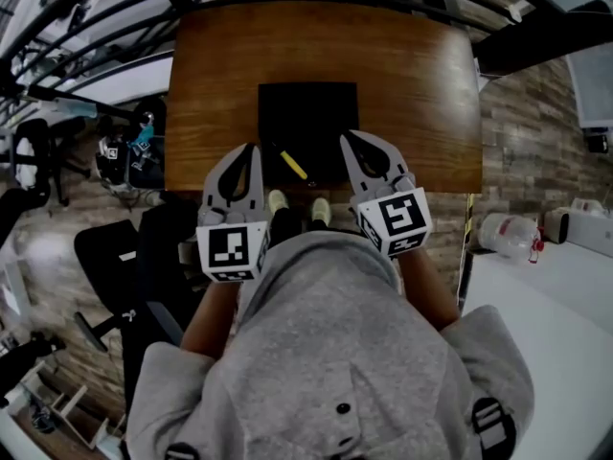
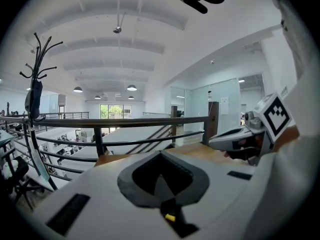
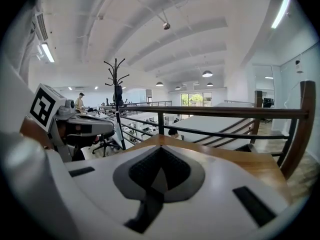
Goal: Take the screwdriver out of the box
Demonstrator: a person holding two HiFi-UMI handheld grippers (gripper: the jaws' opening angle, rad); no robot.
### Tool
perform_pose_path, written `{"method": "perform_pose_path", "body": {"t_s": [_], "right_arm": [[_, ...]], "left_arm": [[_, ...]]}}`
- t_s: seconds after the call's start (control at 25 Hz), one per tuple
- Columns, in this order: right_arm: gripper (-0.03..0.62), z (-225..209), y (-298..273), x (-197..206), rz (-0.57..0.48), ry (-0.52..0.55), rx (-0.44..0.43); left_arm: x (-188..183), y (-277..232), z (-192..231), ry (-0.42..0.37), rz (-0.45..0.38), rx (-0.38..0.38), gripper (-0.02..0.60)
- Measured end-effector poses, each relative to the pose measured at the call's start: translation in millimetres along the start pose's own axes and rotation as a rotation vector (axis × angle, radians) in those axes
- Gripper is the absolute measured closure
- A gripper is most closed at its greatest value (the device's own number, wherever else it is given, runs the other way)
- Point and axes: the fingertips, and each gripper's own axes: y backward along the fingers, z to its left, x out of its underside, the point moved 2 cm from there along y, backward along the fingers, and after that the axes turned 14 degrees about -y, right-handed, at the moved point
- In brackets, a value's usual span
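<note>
Task barely started, nothing lifted yet. The black box sits open on the wooden bench, and the screwdriver, with its yellow handle, lies slanted in the box's near part, close to the near wall and left of the box's middle. So it is not out, which means the whole take-out is left to do. My left hand-held gripper hovers at the box's near-left corner, jaws clenched tip to tip with nothing between them; its own view shows only the empty hollow between the pads. My right hand-held gripper hovers at the box's near-right side, also clenched and empty, same picture in its own view. Neither touches the screwdriver, which lies between the two of them and nearer the left one. I can't tell whether either one touches the box rim. Left to do, as I judge it: open one pair of jaws, drop into the box over the handle, close on it, lift it clear of the box wall and set it down on the bench beside the box. Nothing else is in the box that I can make out; the inside is dark.
</note>
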Motion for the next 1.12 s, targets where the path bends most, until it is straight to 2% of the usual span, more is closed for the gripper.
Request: {"method": "perform_pose_path", "body": {"t_s": [0.36, 0.56, 0.64, 0.84, 1.12], "right_arm": [[0.555, 15.1, -18.4, 16.7, 0.102, 0.018, -0.034], [0.480, 28.2, -36.3, 38.7, 0.224, -0.002, -0.088], [0.419, 32.7, -45.7, 54.3, 0.303, -0.008, -0.112], [0.428, 43.3, -61.9, 85.6, 0.436, 0.022, -0.141], [0.451, 45.3, -79.7, 114.0, 0.517, 0.049, -0.132]], "left_arm": [[15.2, 2.5, 19.3, 0.024, 0.005, -0.013, 0.571], [21.4, 6.3, 30.4, 0.046, 0.010, -0.017, 0.571], [23.7, 6.8, 35.2, 0.058, 0.011, -0.022, 0.571], [32.1, 12.0, 44.8, 0.065, 0.027, -0.036, 0.571], [42.8, 15.5, 52.3, 0.077, 0.040, -0.047, 0.571]]}}
